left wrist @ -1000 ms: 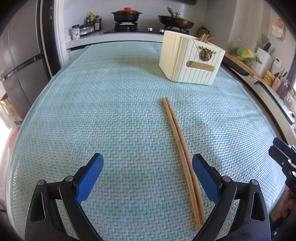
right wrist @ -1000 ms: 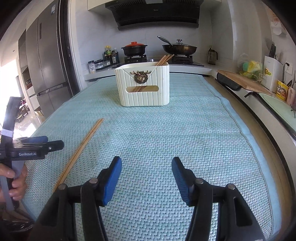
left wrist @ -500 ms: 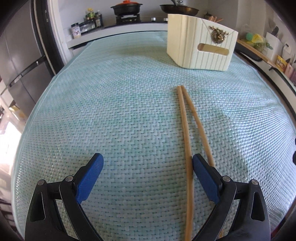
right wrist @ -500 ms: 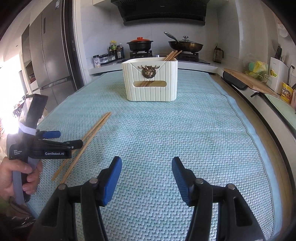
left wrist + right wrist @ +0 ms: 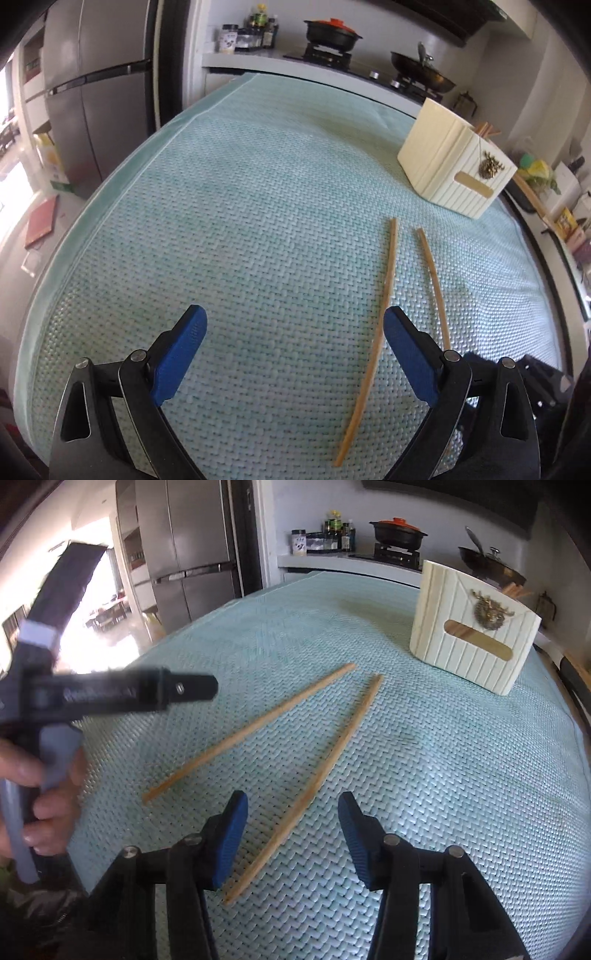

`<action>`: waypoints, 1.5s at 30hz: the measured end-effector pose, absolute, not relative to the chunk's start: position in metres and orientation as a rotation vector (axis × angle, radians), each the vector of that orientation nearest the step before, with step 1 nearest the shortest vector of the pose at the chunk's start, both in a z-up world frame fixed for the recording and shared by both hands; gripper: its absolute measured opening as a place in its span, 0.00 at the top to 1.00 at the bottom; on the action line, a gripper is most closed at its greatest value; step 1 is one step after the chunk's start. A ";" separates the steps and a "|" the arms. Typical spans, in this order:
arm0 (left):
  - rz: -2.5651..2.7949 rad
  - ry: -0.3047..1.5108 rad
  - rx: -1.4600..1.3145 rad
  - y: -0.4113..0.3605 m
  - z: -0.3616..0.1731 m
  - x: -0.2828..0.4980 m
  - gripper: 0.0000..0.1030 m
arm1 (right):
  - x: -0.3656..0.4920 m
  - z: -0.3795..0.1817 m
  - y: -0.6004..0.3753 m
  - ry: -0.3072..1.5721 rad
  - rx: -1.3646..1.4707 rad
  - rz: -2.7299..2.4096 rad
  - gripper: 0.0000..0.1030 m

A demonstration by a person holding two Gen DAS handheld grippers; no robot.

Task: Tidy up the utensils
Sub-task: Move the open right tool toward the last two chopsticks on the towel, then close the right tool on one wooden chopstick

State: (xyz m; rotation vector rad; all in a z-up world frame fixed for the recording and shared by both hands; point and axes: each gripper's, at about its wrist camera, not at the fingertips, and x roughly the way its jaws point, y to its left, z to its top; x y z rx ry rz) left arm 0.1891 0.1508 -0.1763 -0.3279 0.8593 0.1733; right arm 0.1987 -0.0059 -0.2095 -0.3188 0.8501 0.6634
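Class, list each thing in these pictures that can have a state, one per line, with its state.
Left tool: open, empty.
Right tool: open, empty, straddling the near chopstick.
Near chopstick: flat on mat.
Far chopstick: flat on mat, splayed apart.
Utensil holder: upright, chopsticks inside.
Pot: lidded.

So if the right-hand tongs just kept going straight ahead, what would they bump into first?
Probably the nearer chopstick, lying on the mat between the open right tongs; depth is unclear.
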 end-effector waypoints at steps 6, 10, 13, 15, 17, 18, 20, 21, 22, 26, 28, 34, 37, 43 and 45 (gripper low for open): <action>0.177 0.843 -0.296 0.141 -0.174 0.181 0.06 | 0.200 -0.211 -0.040 0.846 -0.328 0.511 0.93; 0.163 0.839 -0.269 0.134 -0.172 0.183 0.06 | 0.201 -0.211 -0.096 0.875 -0.272 0.370 0.93; 0.152 0.837 -0.239 0.127 -0.171 0.183 0.06 | 0.193 -0.210 -0.140 0.886 -0.245 0.248 0.93; 0.133 0.844 -0.218 0.123 -0.171 0.182 0.06 | 0.192 -0.208 -0.163 0.888 -0.225 0.210 0.92; 0.110 0.852 -0.193 0.117 -0.172 0.183 0.06 | 0.190 -0.205 -0.177 0.882 -0.189 0.204 0.86; 0.103 0.856 -0.178 0.114 -0.172 0.184 0.06 | 0.188 -0.203 -0.184 0.875 -0.171 0.205 0.80; 0.097 0.861 -0.154 0.111 -0.174 0.183 0.06 | 0.184 -0.197 -0.195 0.844 -0.136 0.209 0.54; 0.093 0.864 -0.149 0.110 -0.174 0.183 0.06 | 0.181 -0.194 -0.198 0.828 -0.125 0.209 0.54; 0.089 0.867 -0.147 0.109 -0.174 0.183 0.06 | 0.176 -0.191 -0.199 0.821 -0.123 0.211 0.54; 0.068 0.887 -0.123 0.107 -0.176 0.187 0.06 | 0.184 -0.192 -0.194 0.830 -0.135 0.229 0.54; 0.059 0.898 -0.088 0.105 -0.176 0.191 0.06 | 0.190 -0.196 -0.192 0.847 -0.131 0.239 0.54; 0.007 0.937 -0.018 0.096 -0.180 0.203 0.06 | 0.191 -0.196 -0.179 0.864 -0.151 0.311 0.54; -0.011 0.959 0.013 0.091 -0.188 0.213 0.06 | 0.195 -0.204 -0.173 0.899 -0.176 0.303 0.54; -0.045 0.989 0.016 0.090 -0.197 0.244 0.24 | 0.222 -0.210 -0.174 0.918 -0.159 0.302 0.54; -0.053 0.995 0.020 0.090 -0.194 0.260 0.36 | 0.238 -0.209 -0.172 0.919 -0.166 0.317 0.66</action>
